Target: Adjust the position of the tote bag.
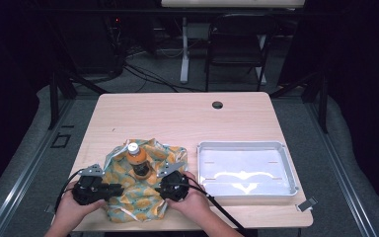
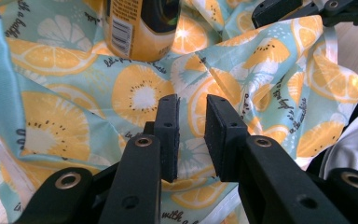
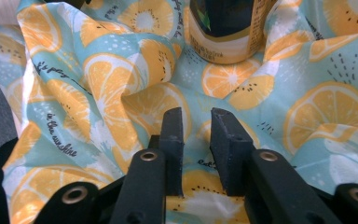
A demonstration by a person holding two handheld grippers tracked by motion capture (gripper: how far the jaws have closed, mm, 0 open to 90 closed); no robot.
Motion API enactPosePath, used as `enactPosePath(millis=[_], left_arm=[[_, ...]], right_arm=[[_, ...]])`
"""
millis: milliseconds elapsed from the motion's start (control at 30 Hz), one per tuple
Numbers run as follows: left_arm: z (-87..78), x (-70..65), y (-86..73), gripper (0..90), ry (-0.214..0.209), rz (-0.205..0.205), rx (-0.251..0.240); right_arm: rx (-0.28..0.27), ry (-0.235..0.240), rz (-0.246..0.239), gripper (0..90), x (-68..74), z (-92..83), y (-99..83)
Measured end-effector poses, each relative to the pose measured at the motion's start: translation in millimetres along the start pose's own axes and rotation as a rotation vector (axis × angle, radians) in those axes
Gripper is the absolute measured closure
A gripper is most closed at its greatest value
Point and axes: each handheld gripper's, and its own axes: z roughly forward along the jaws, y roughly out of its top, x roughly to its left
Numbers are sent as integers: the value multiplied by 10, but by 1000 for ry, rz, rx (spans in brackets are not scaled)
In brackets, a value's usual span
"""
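Pale wooden tabletop (image 1: 187,118) in a dim room, seen from above, with a person's two hands entering at the near edge. Nearest, the left claw (image 1: 109,190) and the right claw (image 1: 162,188) point toward each other over the near part of a crumpled cloth (image 1: 138,197), light blue with orange-slice print. In the left gripper view, the left claw (image 2: 192,116) has its jaws narrowly parted above a raised fold of cloth (image 2: 140,93), with nothing pinched between them. In the right gripper view, the right claw (image 3: 196,122) is likewise narrowly parted over the cloth (image 3: 98,93), gripping nothing. Just beyond both claws, an orange drink bottle (image 1: 138,159) stands upright on the middle of the cloth, its white cap on top. To the right, apart from the cloth, lies a shallow white tray (image 1: 288,170). Farther back, a dark chair (image 1: 238,44) stands on the floor.

The work appears to be wrapping the bottle. To do it well, each claw should probably close on a firm fold near the cloth's edge, then lift evenly so the bottle is not tipped.
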Motion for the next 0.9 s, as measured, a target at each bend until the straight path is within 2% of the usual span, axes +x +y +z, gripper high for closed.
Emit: enactPosePath(millis=[267,467,633,767,900], left_arm=[[-32,-13,16,704,-8,-10,-36],[-91,-23,27,652,-9,-23,-84],[-133,-23,39,607,13,-24,-127],[-149,-27,40,607,28,-22,-138],[-161,-34,47,607,44,-19,-143]], right_arm=[[-27,15,7,655,-14,-47,22],[-74,14,5,546,-12,-89,49],[-104,17,-5,498,-8,-171,99],[-131,12,-8,467,1,-244,127],[-129,-10,-28,439,-10,-304,156]])
